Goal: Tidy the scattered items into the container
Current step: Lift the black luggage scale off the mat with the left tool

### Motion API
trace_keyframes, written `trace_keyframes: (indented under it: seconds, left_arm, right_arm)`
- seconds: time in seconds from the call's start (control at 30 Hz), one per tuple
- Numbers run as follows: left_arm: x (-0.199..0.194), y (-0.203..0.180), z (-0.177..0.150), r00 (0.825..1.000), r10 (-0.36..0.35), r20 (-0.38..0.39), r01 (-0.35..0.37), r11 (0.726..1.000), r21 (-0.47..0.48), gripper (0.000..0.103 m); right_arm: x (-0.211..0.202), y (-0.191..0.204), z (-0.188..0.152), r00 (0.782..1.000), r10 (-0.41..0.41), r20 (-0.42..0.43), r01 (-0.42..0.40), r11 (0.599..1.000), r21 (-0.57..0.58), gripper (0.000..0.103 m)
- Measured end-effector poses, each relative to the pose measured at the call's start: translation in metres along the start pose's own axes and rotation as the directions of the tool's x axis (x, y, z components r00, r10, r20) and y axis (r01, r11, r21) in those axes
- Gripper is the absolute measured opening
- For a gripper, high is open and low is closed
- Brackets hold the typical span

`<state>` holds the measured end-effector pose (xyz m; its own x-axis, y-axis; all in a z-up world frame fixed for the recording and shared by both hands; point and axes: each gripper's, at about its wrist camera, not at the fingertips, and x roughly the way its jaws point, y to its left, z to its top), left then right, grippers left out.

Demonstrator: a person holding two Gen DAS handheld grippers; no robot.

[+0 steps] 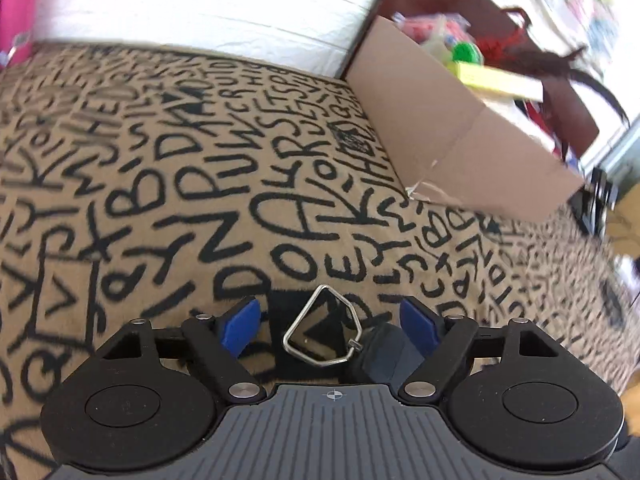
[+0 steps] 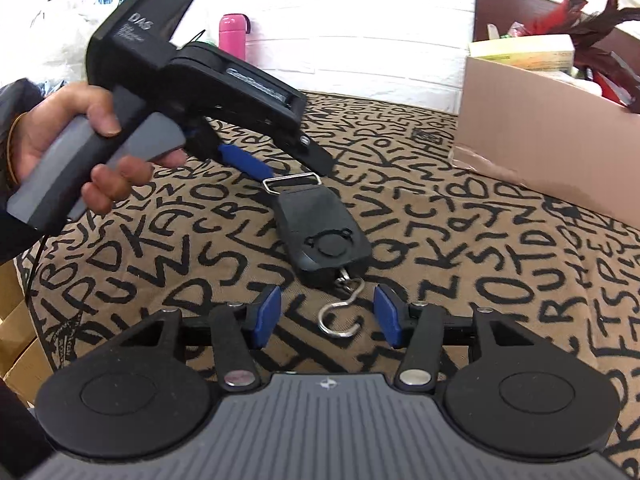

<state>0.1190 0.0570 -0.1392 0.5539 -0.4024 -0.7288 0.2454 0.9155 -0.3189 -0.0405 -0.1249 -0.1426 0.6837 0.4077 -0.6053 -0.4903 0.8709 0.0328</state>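
Seen from the right gripper (image 2: 326, 316), a person's hand (image 2: 60, 140) at far left holds the grey handle of the left gripper (image 2: 280, 160), which reaches in from the upper left and slants down toward the letter-printed blanket (image 2: 500, 280). One of its blue fingertips (image 2: 244, 162) lies just beside the metal loop (image 2: 292, 182) at the far end of a black hanging scale (image 2: 320, 236). A pink bottle (image 2: 232, 36) stands well beyond it, against the white wall. The scale lies flat on the blanket straight ahead of the right gripper, its steel hook (image 2: 340, 316) curling back between that gripper's blue pads (image 2: 268, 316); the pads stand apart and neither touches the hook or anything else. Ahead and to the right sits the cardboard box (image 2: 540, 144), open at the top and already holding a yellow-green pack (image 2: 524, 54) and dark red feathers (image 2: 600, 20), well apart from the scale. From the left gripper's (image 1: 330, 322) own camera, its blue pads (image 1: 240, 328) are spread wide with the scale's loop (image 1: 320, 328) and the end of its black body (image 1: 380, 356) lying between them, nothing clamped. The same box (image 1: 460, 136) stands ahead and to the right of it on the blanket (image 1: 160, 200), with a green round item (image 1: 464, 52) among its contents.
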Motion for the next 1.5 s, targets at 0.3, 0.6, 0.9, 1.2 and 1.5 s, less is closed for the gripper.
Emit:
trace_keyframes:
  seconds: [0.3, 0.6, 0.9, 1.2, 1.5]
  left_arm:
    - [-0.015, 0.005, -0.021, 1.000, -0.008, -0.009, 0.008, 1.000, 0.007, 0.024]
    - [-0.007, -0.013, -0.021, 0.999, 0.037, -0.040, -0.030, 0.985, 0.172, 0.018]
    - [-0.005, -0.013, -0.022, 0.999, 0.030, -0.029, -0.025, 0.988, 0.151, 0.026]
    - [-0.012, -0.025, -0.027, 0.996, 0.088, -0.004, -0.086, 0.987, 0.133, 0.025]
    - [-0.030, -0.034, -0.038, 0.998, 0.060, 0.006, -0.060, 0.997, 0.047, 0.024]
  right_arm:
    - [0.004, -0.009, 0.004, 0.998, -0.057, -0.009, 0.057, 0.997, 0.043, 0.047]
    - [0.006, -0.007, 0.006, 0.996, -0.080, -0.026, 0.080, 0.997, 0.019, 0.050]
    - [0.012, -0.009, 0.009, 0.997, -0.070, -0.044, 0.070, 0.998, -0.004, 0.059]
    - [0.010, -0.010, 0.011, 0.995, -0.084, -0.046, 0.086, 0.995, 0.045, 0.054]
    - [-0.013, -0.008, 0.011, 0.996, -0.074, -0.055, 0.076, 0.996, 0.038, 0.054]
